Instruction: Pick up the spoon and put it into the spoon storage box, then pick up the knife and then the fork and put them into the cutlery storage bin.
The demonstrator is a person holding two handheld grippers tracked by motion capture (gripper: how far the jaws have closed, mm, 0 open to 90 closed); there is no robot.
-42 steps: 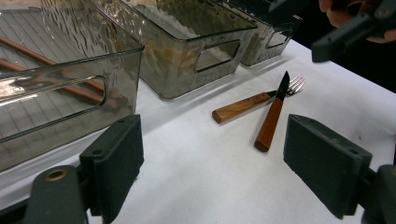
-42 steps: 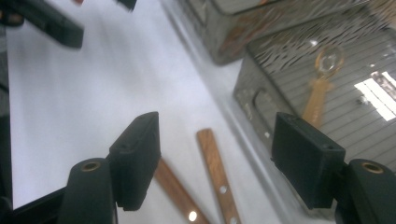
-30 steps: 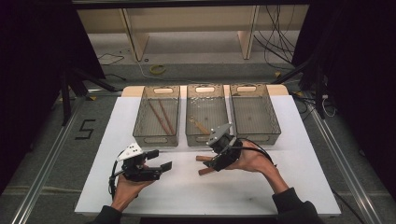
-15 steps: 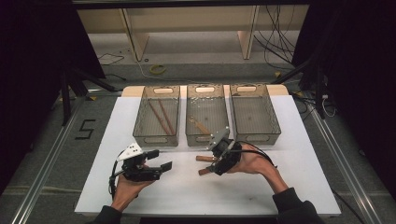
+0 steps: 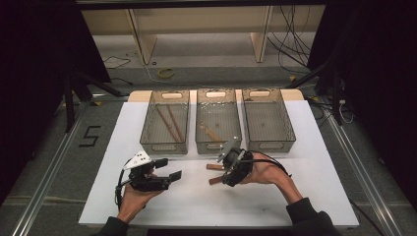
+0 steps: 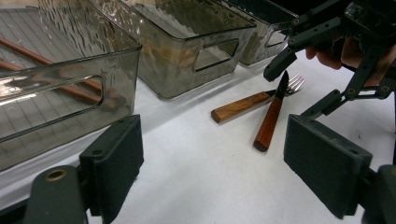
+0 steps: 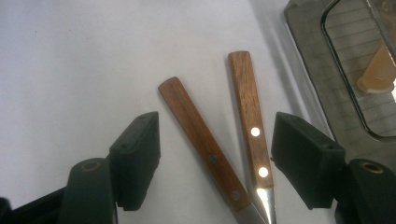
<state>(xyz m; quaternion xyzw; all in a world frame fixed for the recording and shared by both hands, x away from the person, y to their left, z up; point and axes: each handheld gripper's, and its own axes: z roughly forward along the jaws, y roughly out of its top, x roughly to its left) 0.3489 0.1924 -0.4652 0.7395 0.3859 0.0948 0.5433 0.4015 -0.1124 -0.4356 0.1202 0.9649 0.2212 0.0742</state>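
My left hand-held gripper rests low on the white worktop with its jaws spread wide and nothing between them, and I see no reason to bring it in yet. Right of it, in front of the middle bin, lie the wooden-handled knife and the wooden-handled fork, crossing near their metal ends with the handles fanned apart. My right hand-held gripper hangs just over them; its jaws have just been closing a little, yet they stand wide, astride both handles and pressing on neither. To do this well, I judge I should pick one handle only: shift sideways until just the knife or just the fork sits between the pads, come down square to the handle, grip near its middle, and lift without dragging the other piece. On the floor left of the worktop a taped figure 5 is the only writing I can read.
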